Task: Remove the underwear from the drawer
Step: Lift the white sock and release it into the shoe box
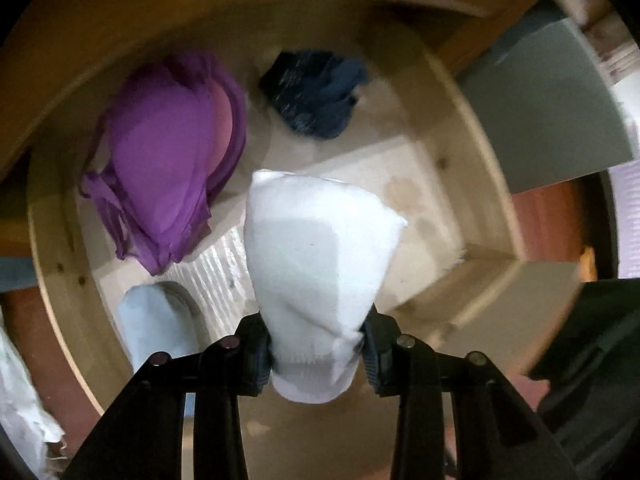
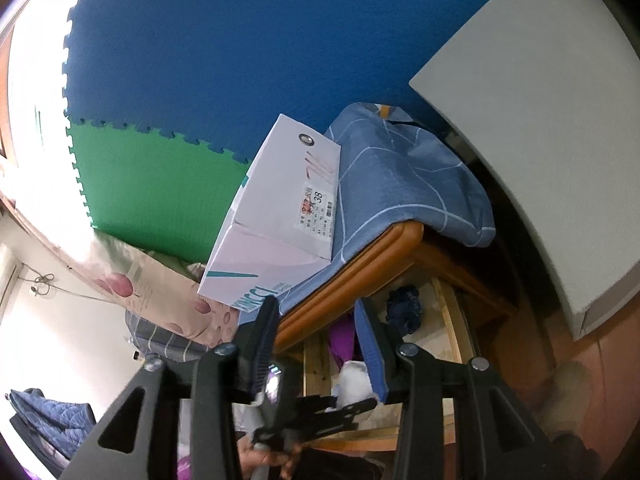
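Left wrist: claw pinching soft ribbed white garment.

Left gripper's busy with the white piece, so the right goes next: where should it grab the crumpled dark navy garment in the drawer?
Pinch the raised, bunched middle of the dark navy garment from straight above with the right gripper. It lies in a loose heap on the wooden drawer floor, apart from the purple garment, so its folds stand up.

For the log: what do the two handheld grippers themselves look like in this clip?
Both are matte black two-finger units with angular linkage arms joined by round silver pins. The left gripper has black ribbed pads. The right gripper has one blue pad; the other finger looks dark and ribbed. No cables, sleeves or markings are visible.
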The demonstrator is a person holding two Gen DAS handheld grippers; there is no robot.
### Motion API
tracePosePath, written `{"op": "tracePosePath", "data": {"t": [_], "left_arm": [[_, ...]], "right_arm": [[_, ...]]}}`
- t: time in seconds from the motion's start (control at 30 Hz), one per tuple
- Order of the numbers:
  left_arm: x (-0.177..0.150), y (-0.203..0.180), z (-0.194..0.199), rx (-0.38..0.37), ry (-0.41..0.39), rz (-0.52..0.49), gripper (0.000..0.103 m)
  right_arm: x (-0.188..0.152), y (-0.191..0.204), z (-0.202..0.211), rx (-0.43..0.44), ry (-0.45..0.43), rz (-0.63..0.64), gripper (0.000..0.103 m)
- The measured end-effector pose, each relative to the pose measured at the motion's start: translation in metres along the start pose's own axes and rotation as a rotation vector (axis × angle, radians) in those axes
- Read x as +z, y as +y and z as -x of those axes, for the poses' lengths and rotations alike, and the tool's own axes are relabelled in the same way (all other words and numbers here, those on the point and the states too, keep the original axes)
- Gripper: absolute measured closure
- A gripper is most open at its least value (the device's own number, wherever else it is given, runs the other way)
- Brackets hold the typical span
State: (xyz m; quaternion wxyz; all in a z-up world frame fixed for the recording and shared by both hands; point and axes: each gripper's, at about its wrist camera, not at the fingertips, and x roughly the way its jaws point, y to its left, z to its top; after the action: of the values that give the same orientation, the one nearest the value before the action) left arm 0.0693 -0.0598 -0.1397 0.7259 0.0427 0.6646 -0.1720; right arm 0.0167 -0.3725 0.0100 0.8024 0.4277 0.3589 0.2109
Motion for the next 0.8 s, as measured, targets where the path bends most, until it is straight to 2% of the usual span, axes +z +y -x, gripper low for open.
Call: {"op": "tracePosePath", "data": {"t": [0.03,0.07,0.27,0.53,0.8], "left_arm": [[-0.005,-0.001,0.008,-0.014,-0.018,0.004,0.069],[-0.010,0.001,0.014,-0.021,-0.032,0.005,0.069],[-0.026,-0.009,0.054,-0.088,-0.111,-0.005,0.069],[-0.050,-0.025,0.117,-0.139,-0.208,-0.023,0.069],[-0.044,-0.030,0.198,-0.162,-0.314,-0.053,0.069]], "right_arm": [[0.000,0.001,0.000,-0.007,-0.005,0.003,0.052],[0.000,0.001,0.001,-0.011,-0.010,0.008,0.051],[-0.001,0.006,-0.001,-0.035,-0.009,0.041,0.051],[-0.002,0.007,-0.005,-0.050,-0.003,0.046,0.051],[-0.004,0.007,-0.004,-0.056,-0.004,0.053,0.051]]}}
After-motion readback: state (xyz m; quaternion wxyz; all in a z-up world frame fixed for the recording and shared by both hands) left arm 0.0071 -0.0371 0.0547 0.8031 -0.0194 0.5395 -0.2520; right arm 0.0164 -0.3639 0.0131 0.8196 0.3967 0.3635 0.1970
